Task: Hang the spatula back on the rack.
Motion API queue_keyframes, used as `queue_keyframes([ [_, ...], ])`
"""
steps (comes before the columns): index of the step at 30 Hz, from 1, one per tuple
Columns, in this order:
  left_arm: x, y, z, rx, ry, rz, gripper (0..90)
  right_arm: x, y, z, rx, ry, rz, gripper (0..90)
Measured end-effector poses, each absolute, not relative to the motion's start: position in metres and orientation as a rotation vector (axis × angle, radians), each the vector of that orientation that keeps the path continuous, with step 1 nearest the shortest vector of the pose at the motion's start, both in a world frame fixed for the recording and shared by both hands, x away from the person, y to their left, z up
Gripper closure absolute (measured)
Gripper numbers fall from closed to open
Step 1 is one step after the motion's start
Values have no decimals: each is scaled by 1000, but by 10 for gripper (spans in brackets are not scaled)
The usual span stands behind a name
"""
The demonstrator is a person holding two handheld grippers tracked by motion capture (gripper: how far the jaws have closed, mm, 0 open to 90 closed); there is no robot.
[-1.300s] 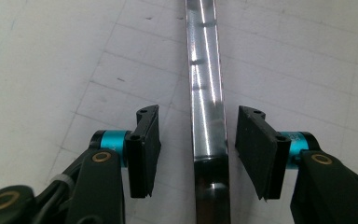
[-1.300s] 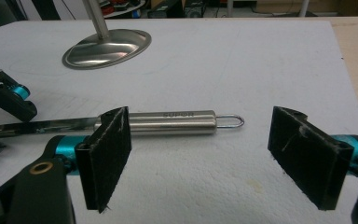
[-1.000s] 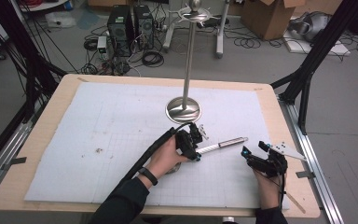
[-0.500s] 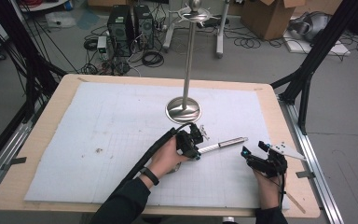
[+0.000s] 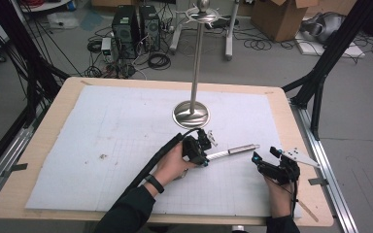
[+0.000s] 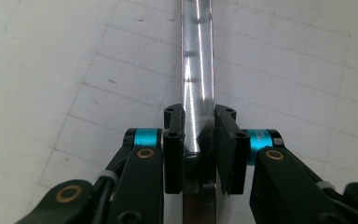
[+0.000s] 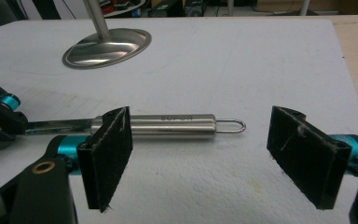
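Note:
A steel utensil lies on the white mat [image 5: 102, 126], its round handle [image 5: 243, 149] pointing right and ending in a wire hanging loop [image 7: 230, 125]. My left gripper [image 5: 204, 154] is shut on the utensil's flat shiny shaft [image 6: 198, 84], which runs straight out between the jaws [image 6: 199, 135]. My right gripper [image 5: 264, 155] stands open just right of the handle's end. In the right gripper view the handle [image 7: 177, 125] lies a little beyond the wide gap of that gripper [image 7: 205, 154], and nothing is between its pads [image 7: 109, 154].
A tall steel stand rises from a round base [image 5: 191, 114] just behind the left gripper; its pole [image 5: 196, 58] carries hooks at the top. The mat covers a wooden table [image 5: 301, 145]. The floor beyond holds cables, computer cases and boxes.
The right gripper has edged slightly left toward the handle's end. The left gripper and the utensil have stayed put.

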State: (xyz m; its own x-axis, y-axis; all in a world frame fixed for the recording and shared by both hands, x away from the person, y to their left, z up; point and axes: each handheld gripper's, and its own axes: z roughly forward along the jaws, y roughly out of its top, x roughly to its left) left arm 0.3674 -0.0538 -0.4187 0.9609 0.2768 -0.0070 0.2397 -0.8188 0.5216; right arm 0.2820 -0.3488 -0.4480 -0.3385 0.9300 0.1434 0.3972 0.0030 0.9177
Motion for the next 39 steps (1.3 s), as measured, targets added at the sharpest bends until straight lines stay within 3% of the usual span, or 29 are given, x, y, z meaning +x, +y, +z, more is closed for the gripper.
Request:
queue_keyframes([
  [11, 364, -31, -400, 2488, 363, 130, 745, 277, -356, -448, 1368, 1645, 1414, 215],
  [16, 359, -10, -386, 2428, 381, 206, 745, 275, -358, -448, 1367, 1612, 1434, 215],
  [39, 333, 138, -349, 1990, 500, 421, 745, 274, -358, -449, 1370, 1599, 1435, 211],
])
